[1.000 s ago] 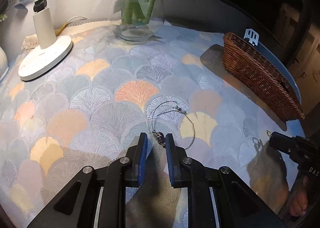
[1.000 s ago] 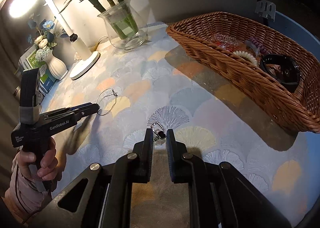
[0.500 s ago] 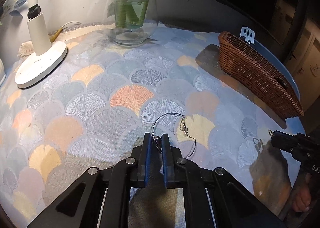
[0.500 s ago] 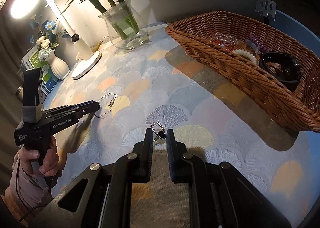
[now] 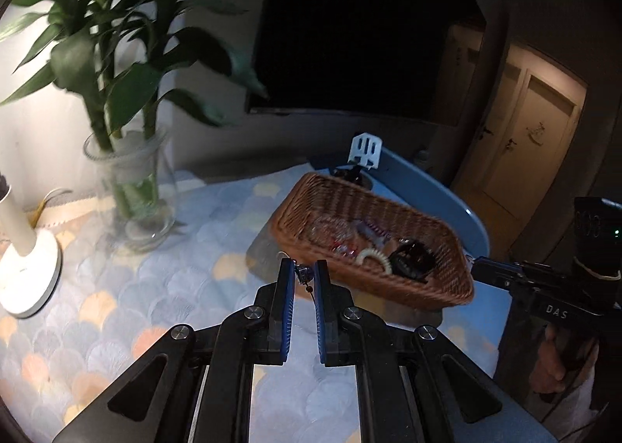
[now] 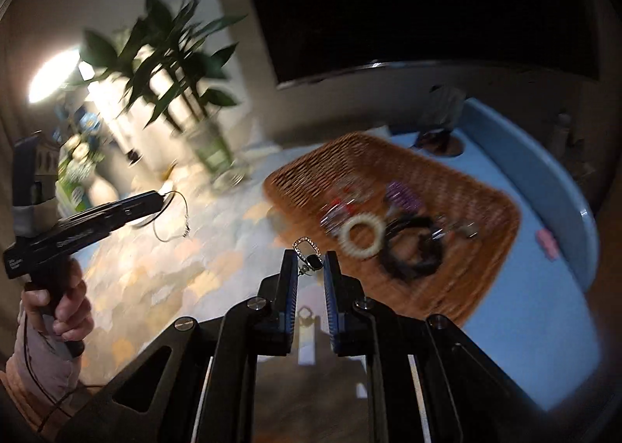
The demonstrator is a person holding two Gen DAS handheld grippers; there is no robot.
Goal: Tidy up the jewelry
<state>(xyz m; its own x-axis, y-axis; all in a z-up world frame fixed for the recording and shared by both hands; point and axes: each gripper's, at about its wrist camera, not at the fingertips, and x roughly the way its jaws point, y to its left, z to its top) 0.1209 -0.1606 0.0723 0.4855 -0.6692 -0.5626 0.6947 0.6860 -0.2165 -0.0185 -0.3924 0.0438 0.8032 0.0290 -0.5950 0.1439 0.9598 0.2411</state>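
My left gripper (image 5: pixel 302 272) is shut on the pendant of a thin silver necklace (image 5: pixel 304 276) and holds it in the air short of the wicker basket (image 5: pixel 439 289). In the right wrist view the chain (image 6: pixel 171 219) hangs in a loop from the left gripper's tip (image 6: pixel 155 197). My right gripper (image 6: pixel 309 262) is shut on a small earring (image 6: pixel 308 252) with a sparkly loop and a dark stone, raised near the basket (image 6: pixel 486 272). The basket holds a white ring, a dark band, and red and purple pieces.
A glass vase with a green plant (image 5: pixel 130 186) and a white lamp base (image 5: pixel 27 279) stand at the back left on the patterned cloth. The blue table edge (image 5: pixel 431 186) curves behind the basket. A dark screen hangs above.
Both grippers have lifted off the cloth and swung toward the basket. The left one closed on the necklace pendant and raised it; the chain now hangs free. The right one still grips the earring.
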